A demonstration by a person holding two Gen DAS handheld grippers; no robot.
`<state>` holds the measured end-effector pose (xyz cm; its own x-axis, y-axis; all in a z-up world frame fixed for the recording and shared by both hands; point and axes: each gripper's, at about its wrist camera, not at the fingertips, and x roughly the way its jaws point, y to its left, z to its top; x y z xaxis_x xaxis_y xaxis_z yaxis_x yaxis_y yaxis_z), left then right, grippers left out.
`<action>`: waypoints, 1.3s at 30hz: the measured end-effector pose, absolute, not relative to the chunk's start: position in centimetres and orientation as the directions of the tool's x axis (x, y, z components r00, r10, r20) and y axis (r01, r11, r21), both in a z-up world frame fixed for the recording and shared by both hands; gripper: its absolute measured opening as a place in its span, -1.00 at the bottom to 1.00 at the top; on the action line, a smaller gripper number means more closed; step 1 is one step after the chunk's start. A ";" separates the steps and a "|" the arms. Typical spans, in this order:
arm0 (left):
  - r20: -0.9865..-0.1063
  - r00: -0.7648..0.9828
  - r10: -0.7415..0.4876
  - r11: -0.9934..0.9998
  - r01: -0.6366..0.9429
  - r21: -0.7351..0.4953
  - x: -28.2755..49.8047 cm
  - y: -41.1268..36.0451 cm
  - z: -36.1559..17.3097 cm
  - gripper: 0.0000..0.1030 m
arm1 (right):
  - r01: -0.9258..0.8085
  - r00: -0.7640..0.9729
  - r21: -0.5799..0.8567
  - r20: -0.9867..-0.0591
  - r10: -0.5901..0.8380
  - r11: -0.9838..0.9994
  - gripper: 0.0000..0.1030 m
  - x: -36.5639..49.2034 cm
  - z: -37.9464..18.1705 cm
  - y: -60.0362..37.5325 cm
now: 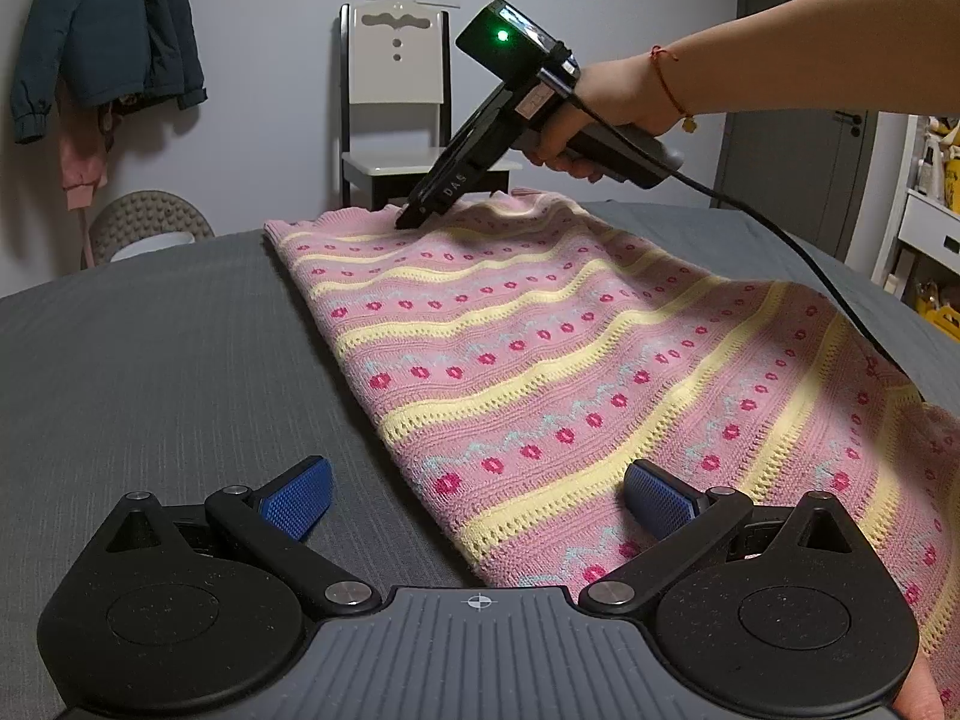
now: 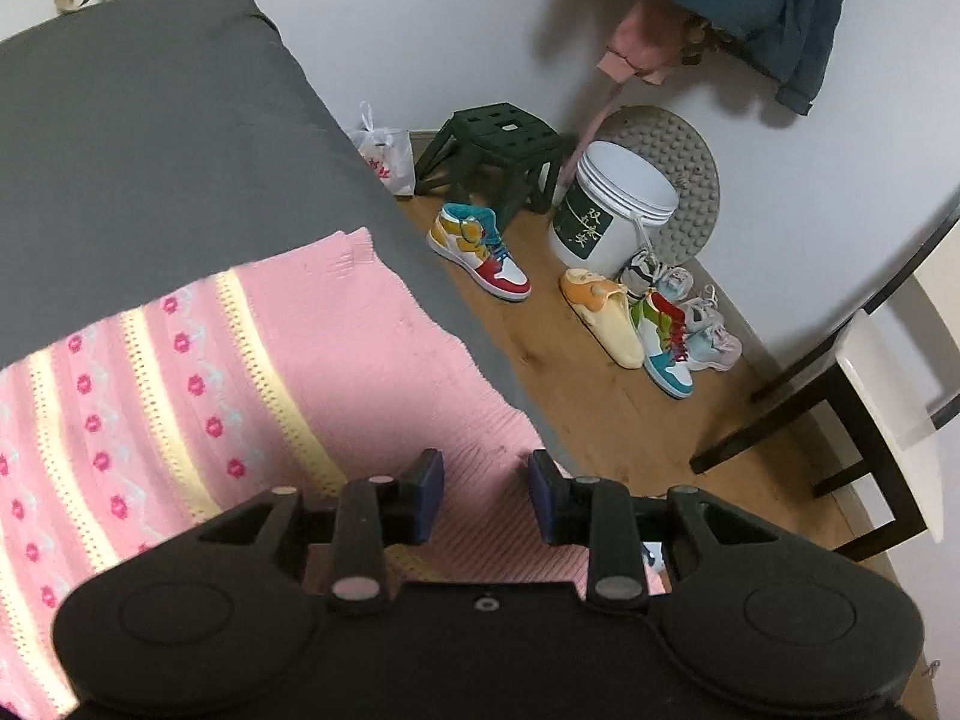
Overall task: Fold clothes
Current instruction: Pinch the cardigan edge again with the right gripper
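Pink knit sweater (image 1: pixel 540 360) on bed | left gripper (image 1: pixel 478 498) spread over near edge | right gripper (image 2: pixel 486 495) unclenched over far hem

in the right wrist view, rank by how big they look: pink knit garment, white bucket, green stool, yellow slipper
1. pink knit garment, by far the largest, though it lies nearest the camera
2. white bucket and green stool look about alike, so no ranking between them
3. yellow slipper, smallest
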<state>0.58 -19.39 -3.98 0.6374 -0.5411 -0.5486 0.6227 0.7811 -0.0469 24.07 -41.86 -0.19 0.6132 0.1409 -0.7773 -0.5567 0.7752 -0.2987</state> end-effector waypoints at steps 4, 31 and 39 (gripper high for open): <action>-0.548 0.638 -0.542 0.781 0.623 -0.047 0.6 -19.3 -4.1 1.00 | -0.551 0.640 -0.321 -0.755 0.142 0.770 -0.91 23.8 0.0 -41.2; -0.549 0.638 -0.541 0.782 0.622 -0.047 0.4 -19.6 -3.9 1.00 | -0.521 0.641 -0.292 -0.754 0.142 0.802 -0.88 25.4 -0.5 -34.1; -0.549 0.638 -0.541 0.782 0.622 -0.047 0.4 -19.7 -3.9 1.00 | -0.424 0.706 -0.252 -0.694 0.142 0.870 -0.23 25.3 -0.1 -34.8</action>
